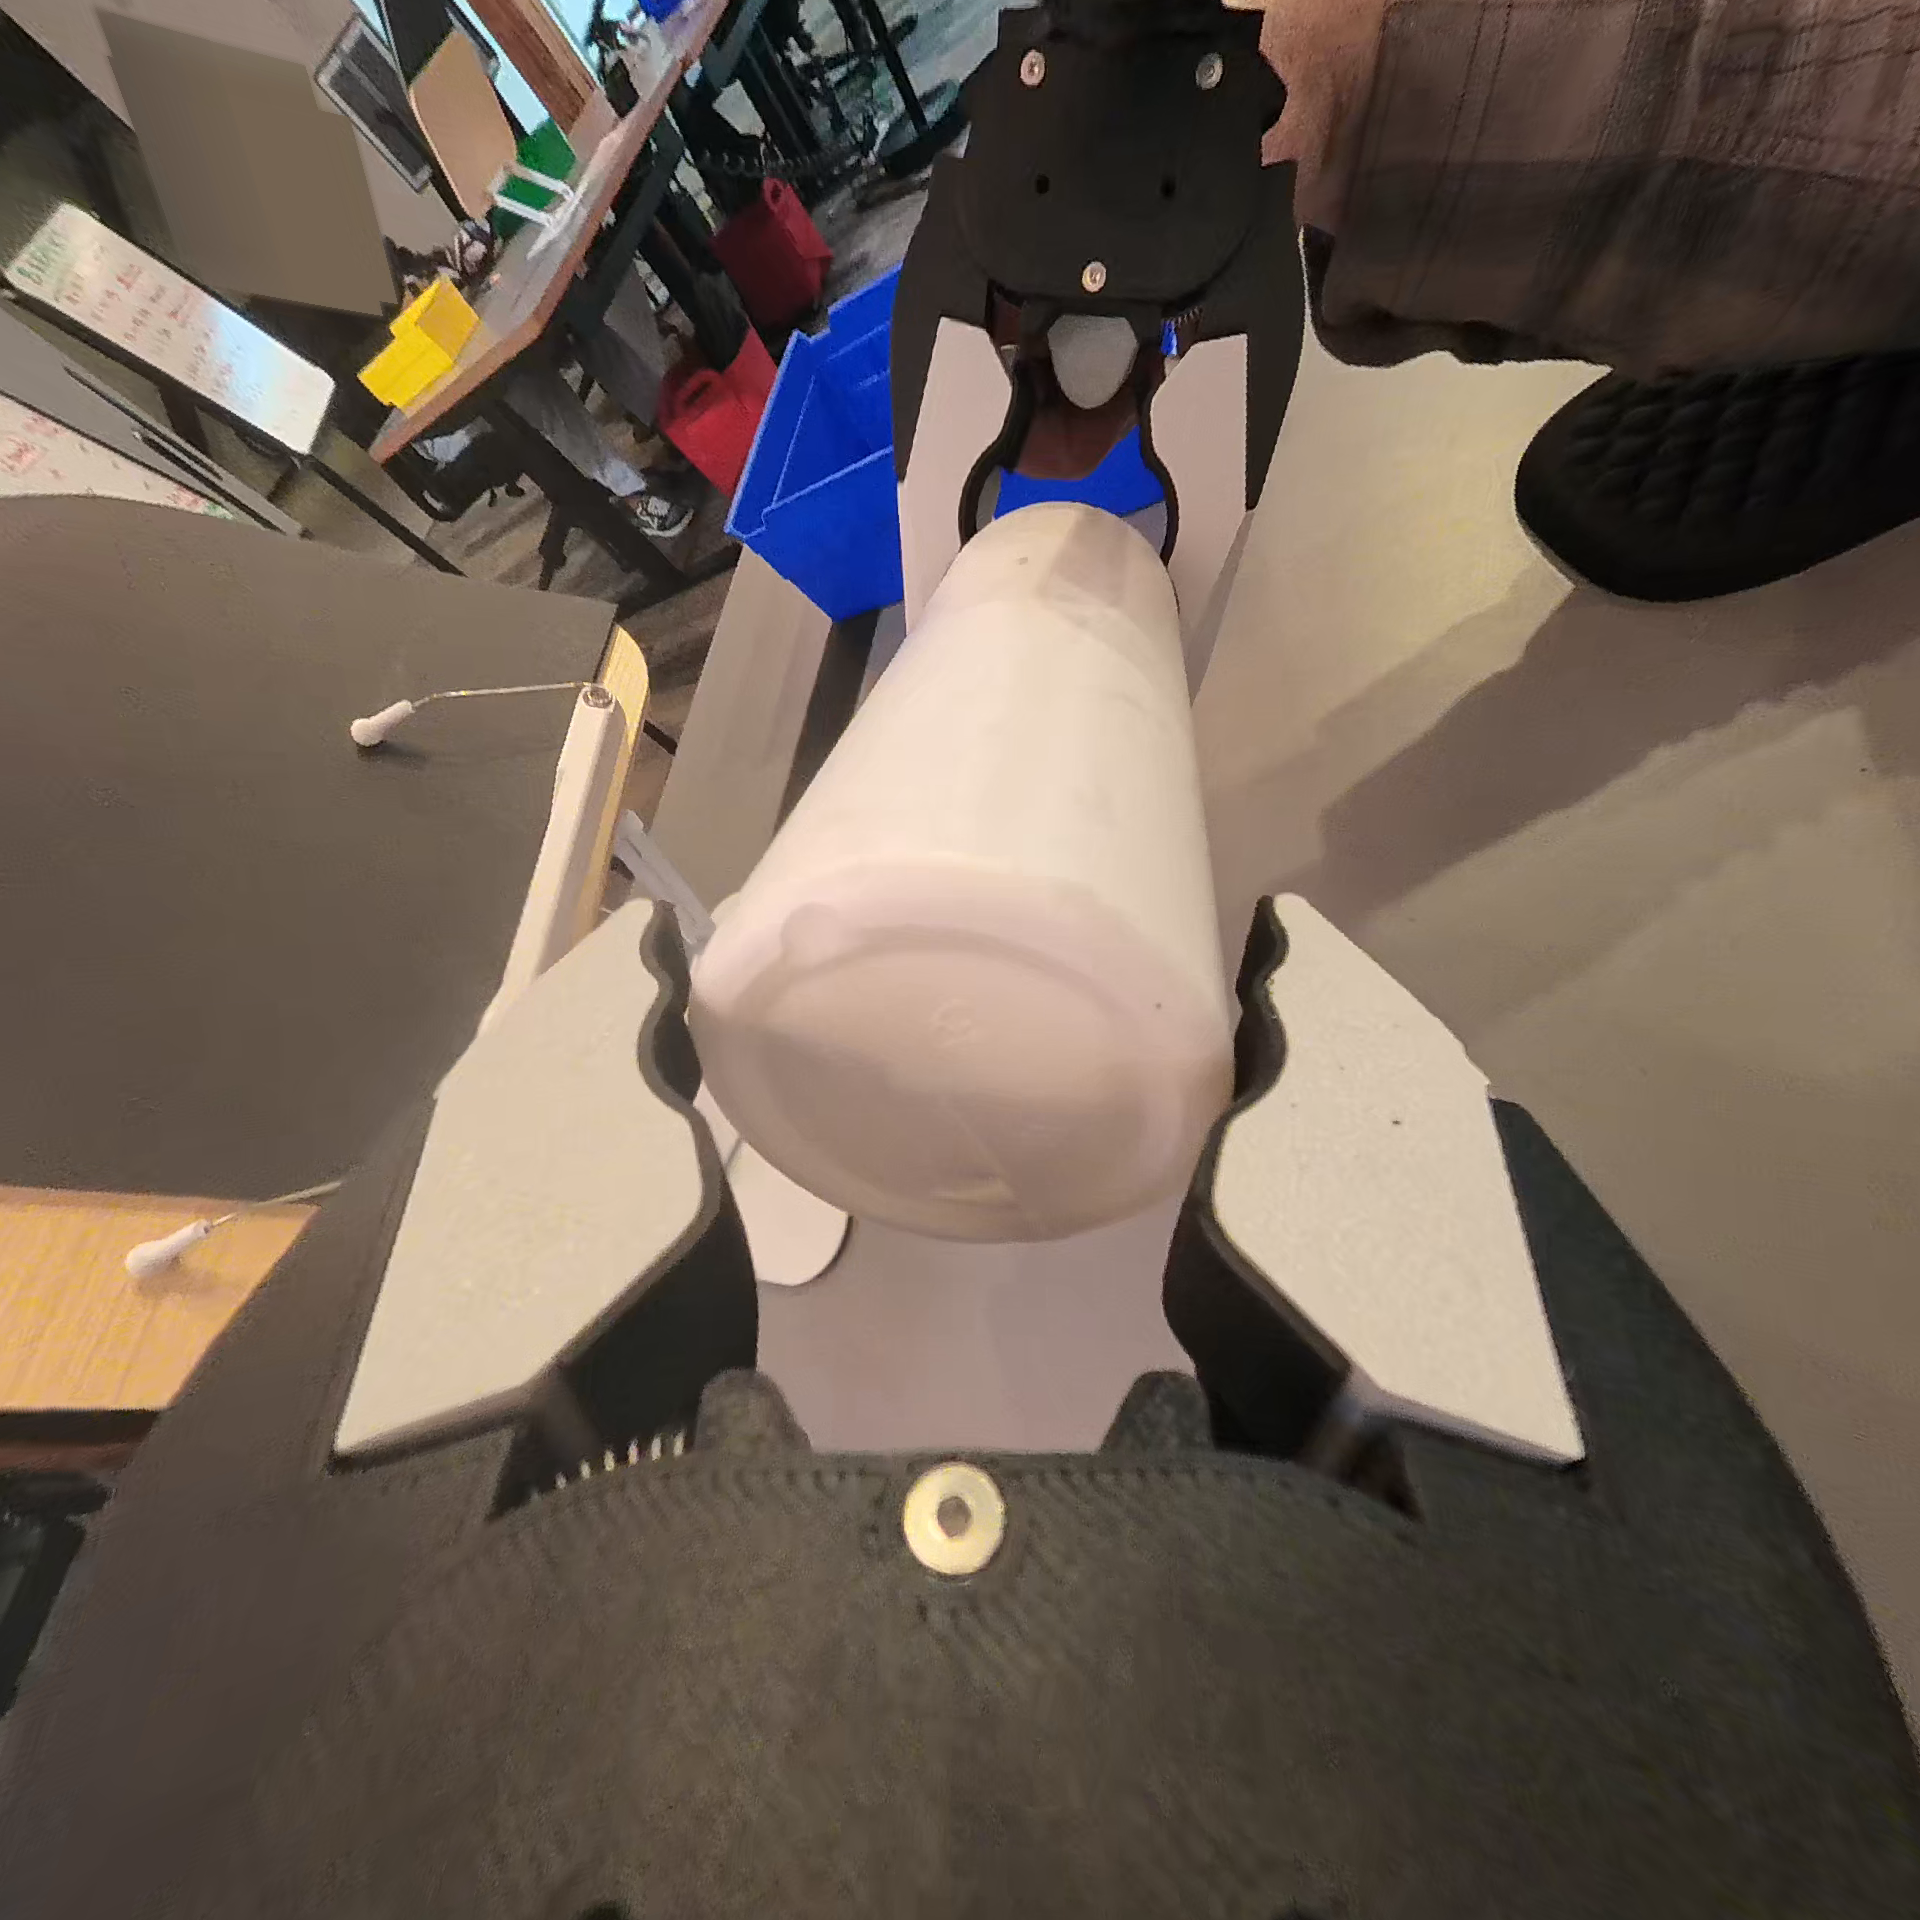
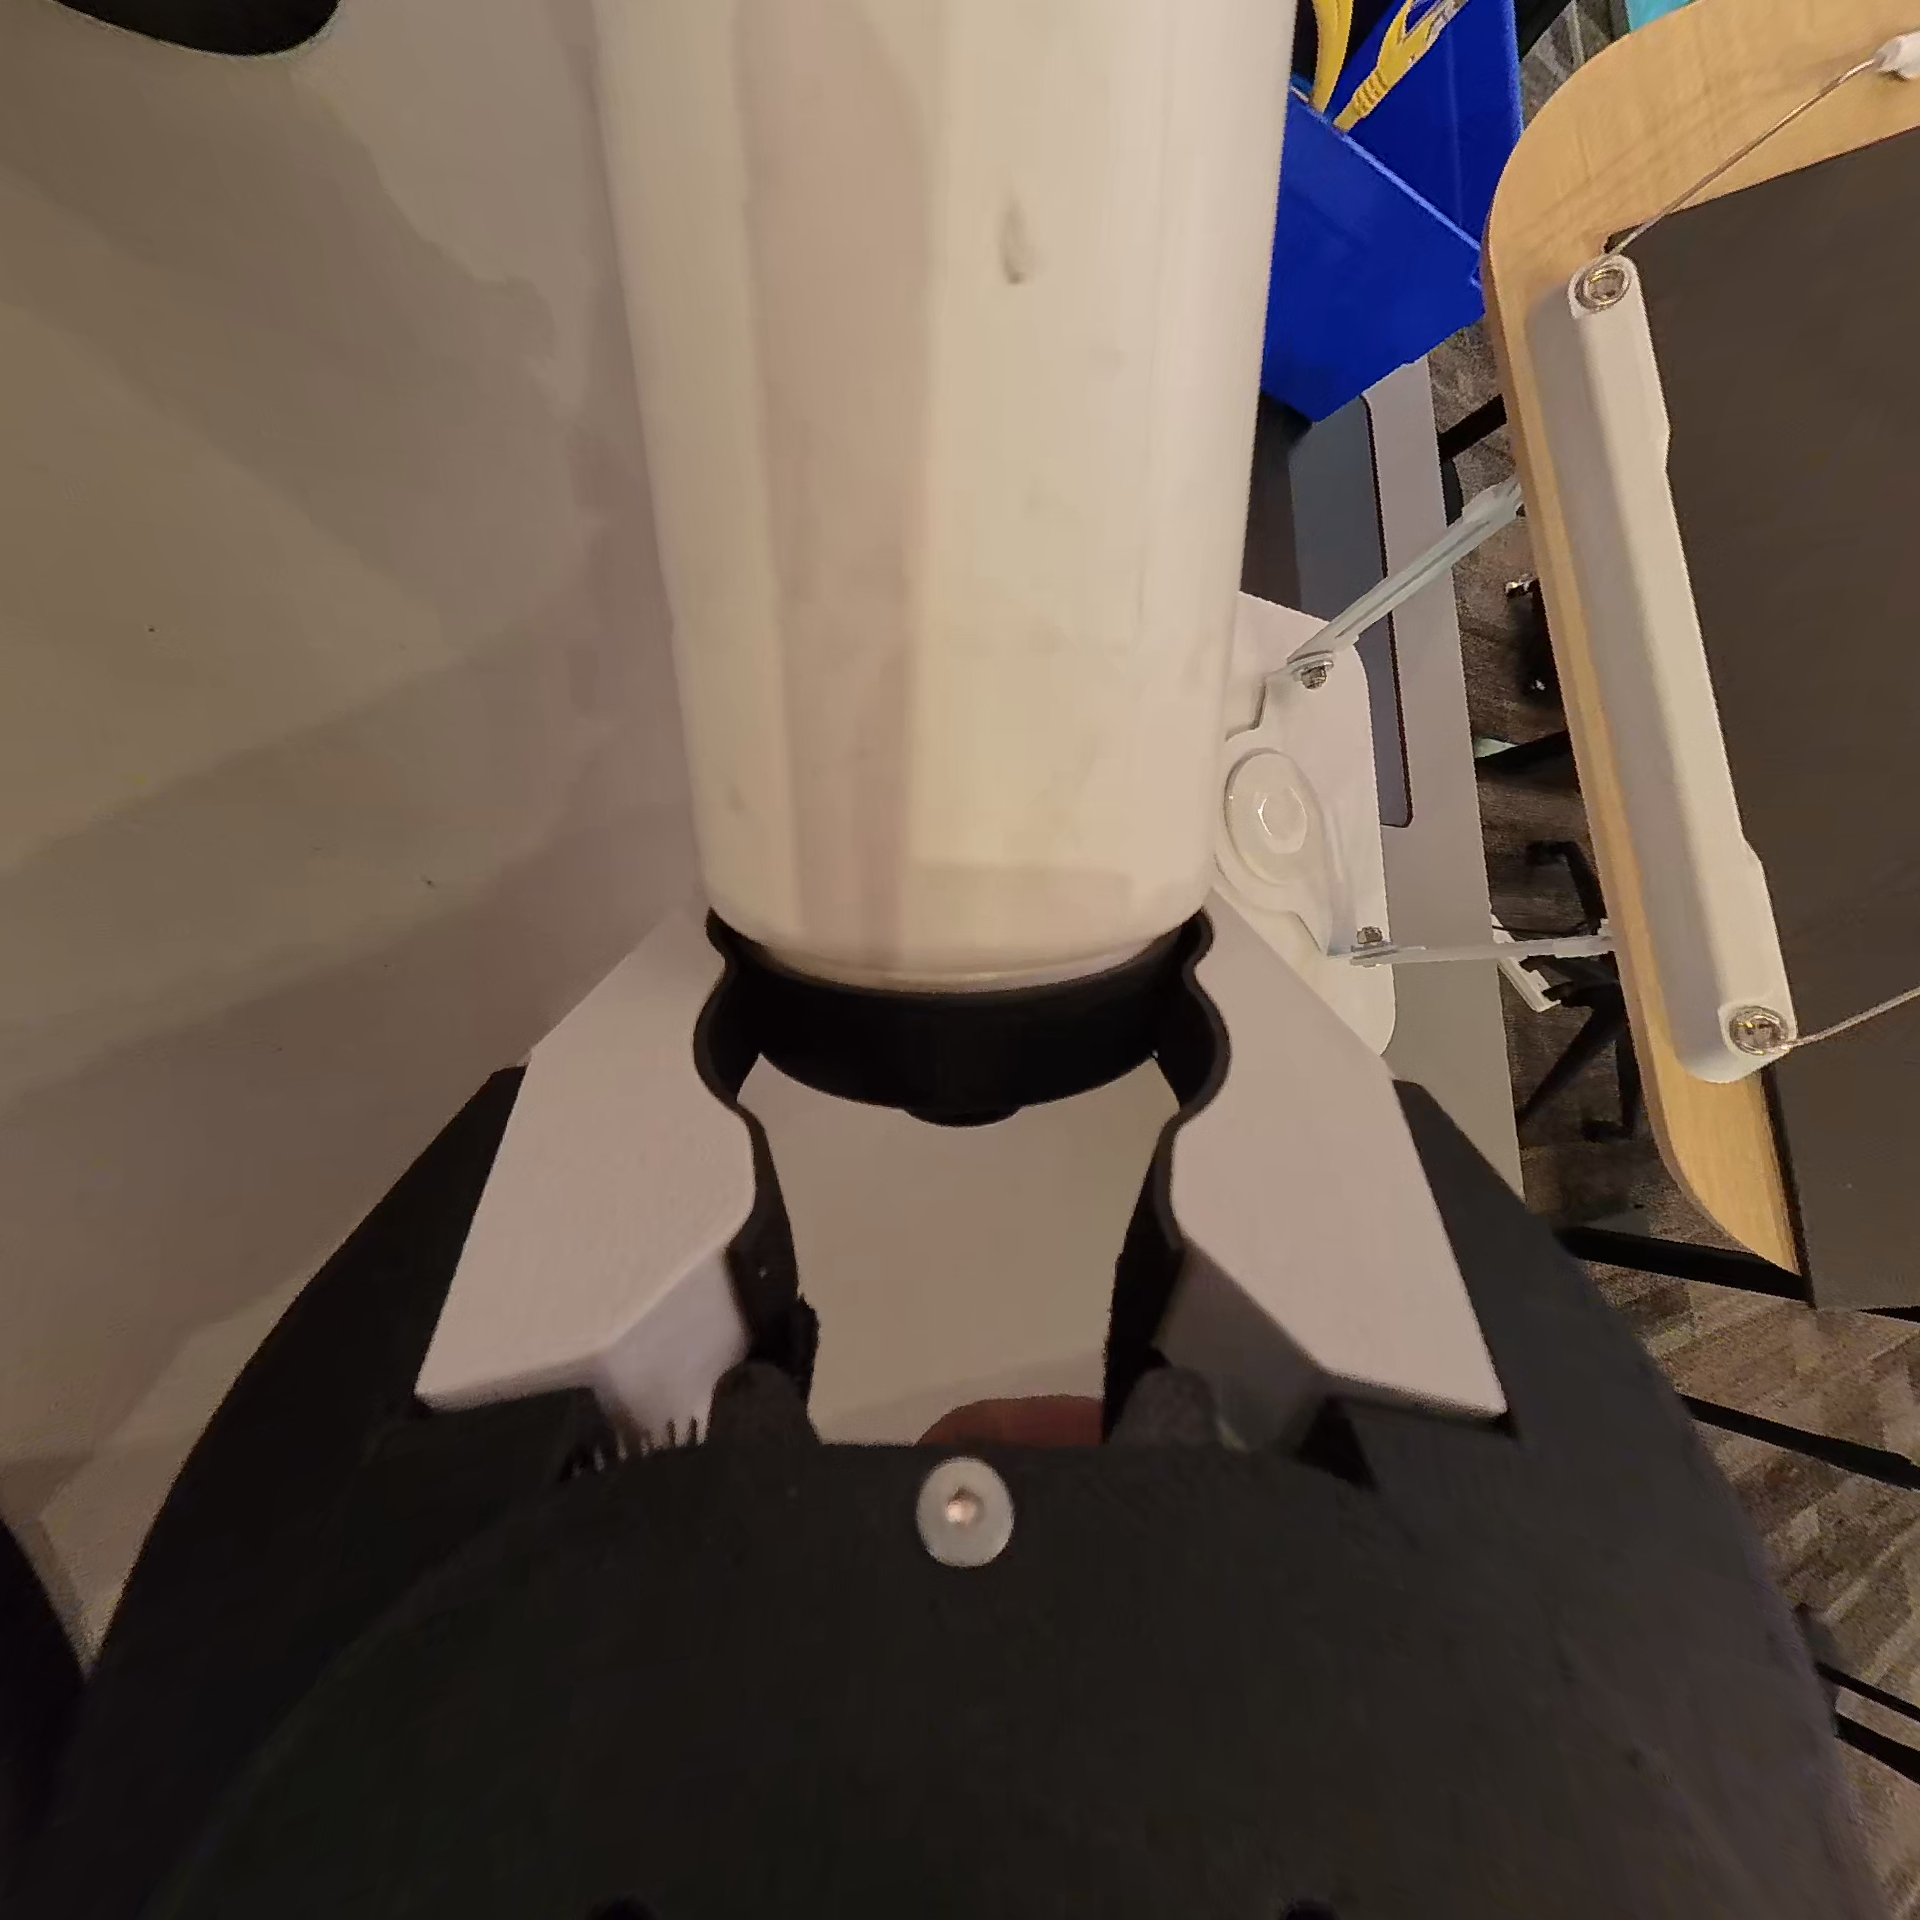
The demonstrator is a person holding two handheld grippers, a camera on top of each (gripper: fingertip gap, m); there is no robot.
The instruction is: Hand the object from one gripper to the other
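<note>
A white bottle (image 1: pixel 997 883) with a black cap (image 2: pixel 956 1049) lies level in the air between my two grippers. My left gripper (image 1: pixel 956 1023) is shut on the bottle's flat bottom end, with both fingers against its sides. My right gripper (image 2: pixel 956 1023) is shut on the black cap, with its notched fingertips on either side of it. In the left wrist view the right gripper (image 1: pixel 1070 509) shows at the far end of the bottle, facing me. The bottle's white body (image 2: pixel 935 468) fills the upper middle of the right wrist view.
A black-topped wooden table (image 1: pixel 260 779) is to the left, and it also shows in the right wrist view (image 2: pixel 1766 520). A blue bin (image 1: pixel 821 499) stands beyond the bottle. A person's black shoe (image 1: pixel 1714 468) rests on the pale grey surface (image 1: pixel 1558 935) below. There is about 15 cm between the tips of the two grippers.
</note>
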